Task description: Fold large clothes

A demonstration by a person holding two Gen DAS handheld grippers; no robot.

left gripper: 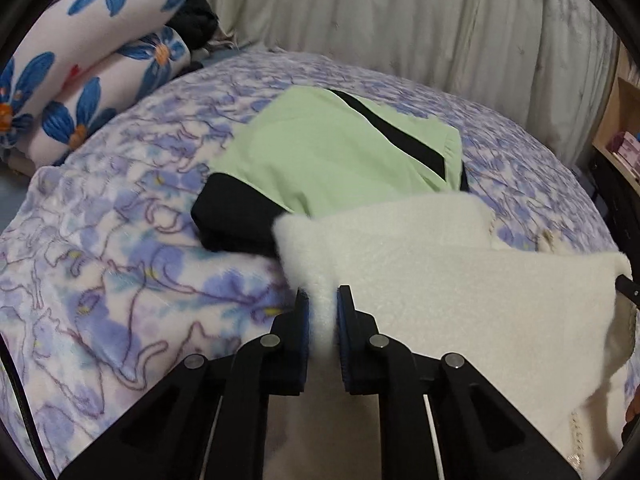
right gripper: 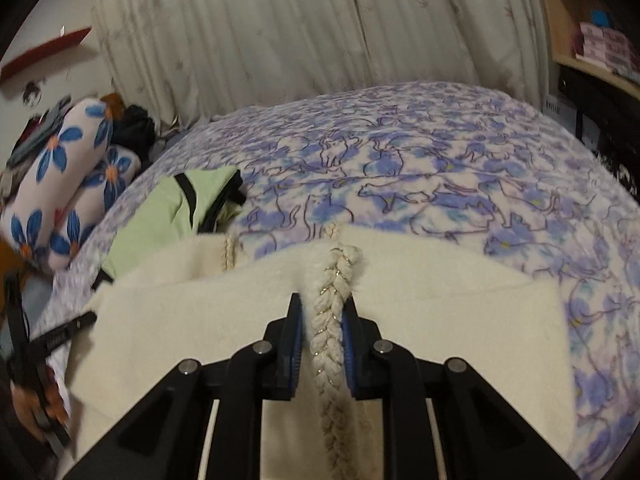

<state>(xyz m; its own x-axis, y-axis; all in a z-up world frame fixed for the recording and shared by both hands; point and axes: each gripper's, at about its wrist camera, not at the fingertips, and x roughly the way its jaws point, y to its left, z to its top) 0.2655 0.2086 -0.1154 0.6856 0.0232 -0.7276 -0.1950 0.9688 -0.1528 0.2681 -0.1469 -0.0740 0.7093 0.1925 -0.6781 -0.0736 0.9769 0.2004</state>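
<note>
A cream fleece garment (left gripper: 460, 280) lies across the near part of the bed. My left gripper (left gripper: 323, 296) is shut on a fold at its left edge, with fabric squeezed between the blue pads. In the right wrist view the same cream garment (right gripper: 440, 304) spreads out below, and my right gripper (right gripper: 322, 308) is shut on its braided trim (right gripper: 334, 292), which runs up between the fingers. A folded light-green and black garment (left gripper: 332, 152) lies just beyond the cream one; in the right wrist view that green garment (right gripper: 168, 212) sits at the left.
A purple cat-print blanket (right gripper: 420, 168) covers the bed. Rolled blue-flower bedding (left gripper: 80, 64) is stacked at the far left. Pale curtains (right gripper: 300, 28) hang behind the bed. A wooden shelf (right gripper: 592, 48) with boxes stands at the right. A hand (right gripper: 28, 412) holds the other gripper at lower left.
</note>
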